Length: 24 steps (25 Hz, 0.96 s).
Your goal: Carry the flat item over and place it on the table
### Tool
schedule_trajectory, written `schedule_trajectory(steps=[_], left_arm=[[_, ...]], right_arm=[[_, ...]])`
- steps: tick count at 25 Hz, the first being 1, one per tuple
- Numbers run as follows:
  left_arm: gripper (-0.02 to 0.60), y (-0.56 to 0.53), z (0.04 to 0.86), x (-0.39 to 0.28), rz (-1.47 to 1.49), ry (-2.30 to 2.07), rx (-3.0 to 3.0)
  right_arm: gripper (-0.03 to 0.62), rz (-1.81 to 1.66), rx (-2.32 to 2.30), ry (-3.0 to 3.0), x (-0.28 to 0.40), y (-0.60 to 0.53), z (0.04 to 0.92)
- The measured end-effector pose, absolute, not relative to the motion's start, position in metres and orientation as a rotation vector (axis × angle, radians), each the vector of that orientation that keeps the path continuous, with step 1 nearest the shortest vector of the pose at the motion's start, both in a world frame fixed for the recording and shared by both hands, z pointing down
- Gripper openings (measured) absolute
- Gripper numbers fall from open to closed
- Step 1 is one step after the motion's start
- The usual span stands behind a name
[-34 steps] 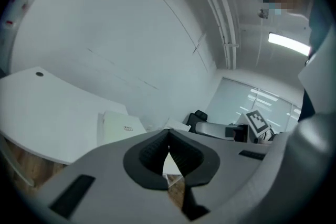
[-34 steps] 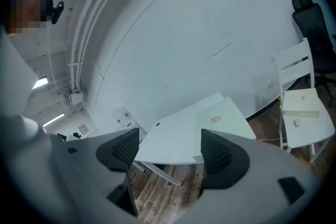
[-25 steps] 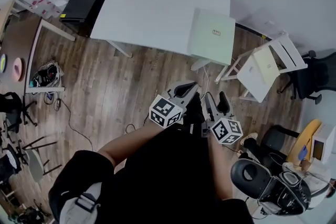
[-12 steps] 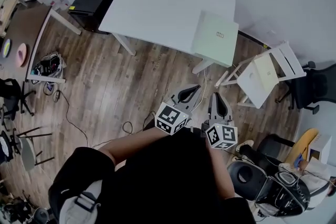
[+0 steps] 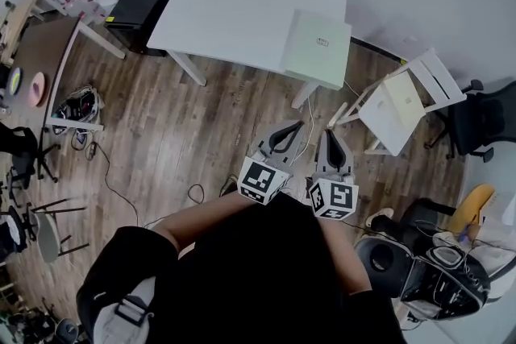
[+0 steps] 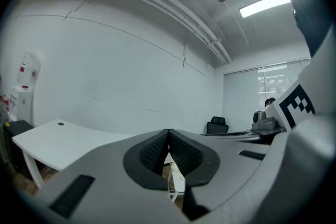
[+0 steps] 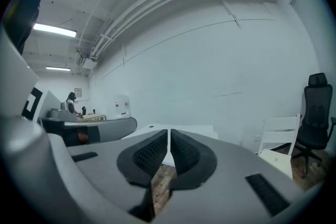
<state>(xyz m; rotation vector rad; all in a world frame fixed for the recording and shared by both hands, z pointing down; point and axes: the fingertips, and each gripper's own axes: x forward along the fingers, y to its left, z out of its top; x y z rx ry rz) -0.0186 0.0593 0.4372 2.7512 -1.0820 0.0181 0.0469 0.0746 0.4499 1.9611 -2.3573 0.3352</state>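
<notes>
The white worktop (image 5: 234, 12) stands on the wooden floor (image 5: 161, 133). A pale green flat item (image 5: 317, 47) lies flat on the worktop's right end, along its near edge. To the right of the worktop is a white chair (image 5: 431, 76), and a second, cream flat item (image 5: 401, 103) rests on its seat. Both grippers hang over the floor on the near side of the worktop, well apart from it and side by side. The left gripper (image 5: 290, 131) has its jaws pressed together with nothing between them. The right gripper (image 5: 330, 138) likewise has its jaws closed and empty, and they point toward the worktop.
</notes>
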Motion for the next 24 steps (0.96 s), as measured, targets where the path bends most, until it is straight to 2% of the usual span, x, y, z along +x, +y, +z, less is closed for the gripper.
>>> schedule_trajectory(steps=[15, 24], left_arm=[[0.012, 0.09, 0.435, -0.027, 0.051, -1.051, 2.837], [0.013, 0.077, 0.439, -0.071, 0.035, -1.086, 2.835]], right_arm=[[0.035, 0.296, 2.0, -2.322, 0.036, 0.097, 0.452], [0.035, 0.225, 1.912, -2.36, -0.032, 0.091, 0.458]])
